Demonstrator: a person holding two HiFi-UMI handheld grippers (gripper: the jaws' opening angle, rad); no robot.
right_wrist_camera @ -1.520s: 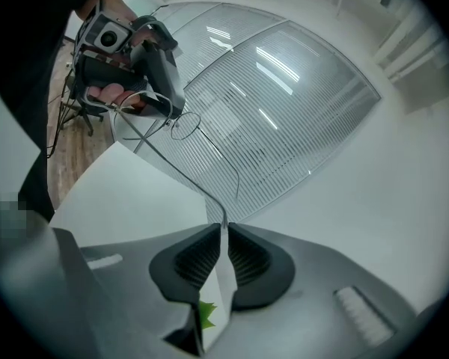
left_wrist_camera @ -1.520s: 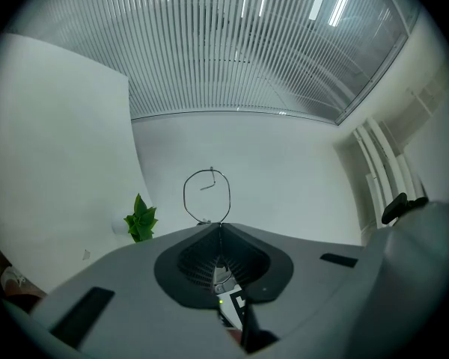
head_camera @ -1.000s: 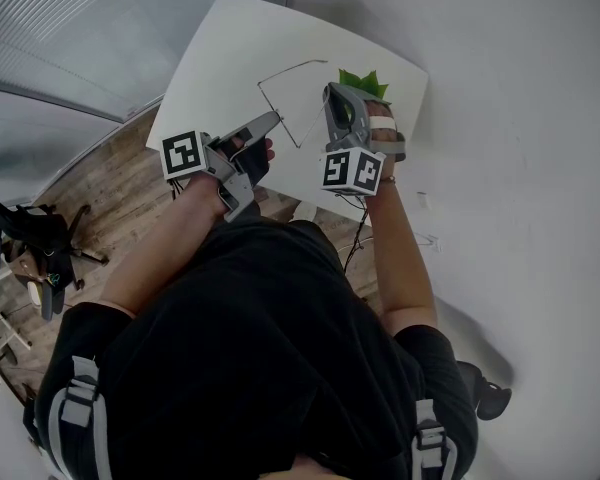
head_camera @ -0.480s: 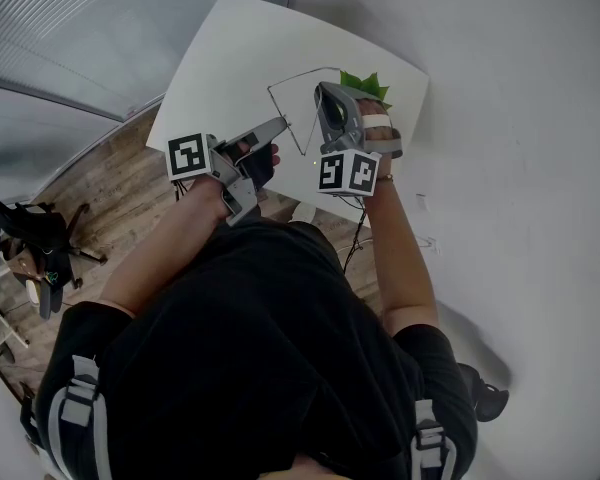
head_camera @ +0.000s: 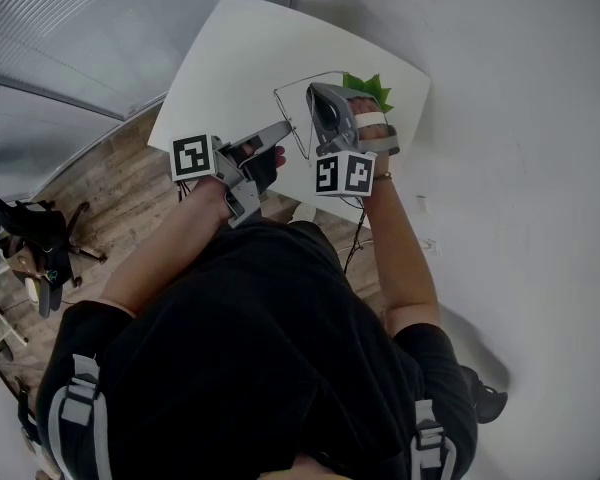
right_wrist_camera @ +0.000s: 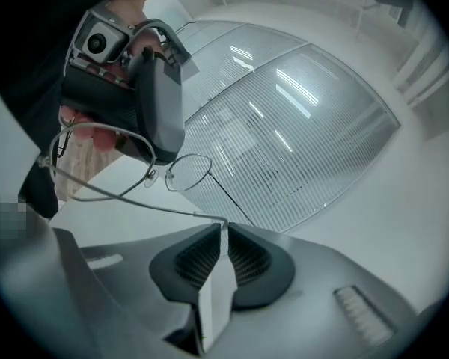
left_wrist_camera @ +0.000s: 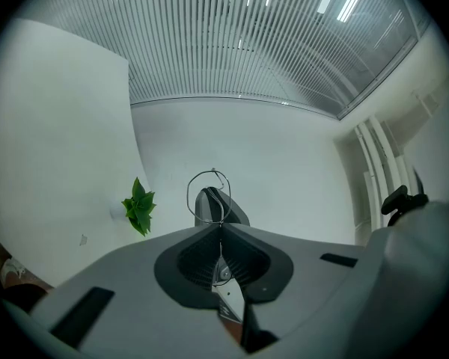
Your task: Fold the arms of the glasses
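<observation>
Wire glasses (right_wrist_camera: 187, 172), my left gripper (left_wrist_camera: 221, 229) pinching the front, my right gripper (right_wrist_camera: 224, 226) pinching the two-o'clock arm (right_wrist_camera: 135, 201), could bend if I overswing.

Your shirt (head_camera: 250, 338) is black and short-sleeved, with grey buckled straps (head_camera: 75, 408). Your left claw (head_camera: 286, 126) and right claw (head_camera: 314, 92) are grey with black ribbed pads (right_wrist_camera: 198, 264). Behind each sits a white cube (head_camera: 193, 156) bearing black squares.

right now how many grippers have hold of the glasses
2. The left gripper is shut on the front frame beside a lens; the right gripper pinches the tip of one arm of the glasses.
</observation>
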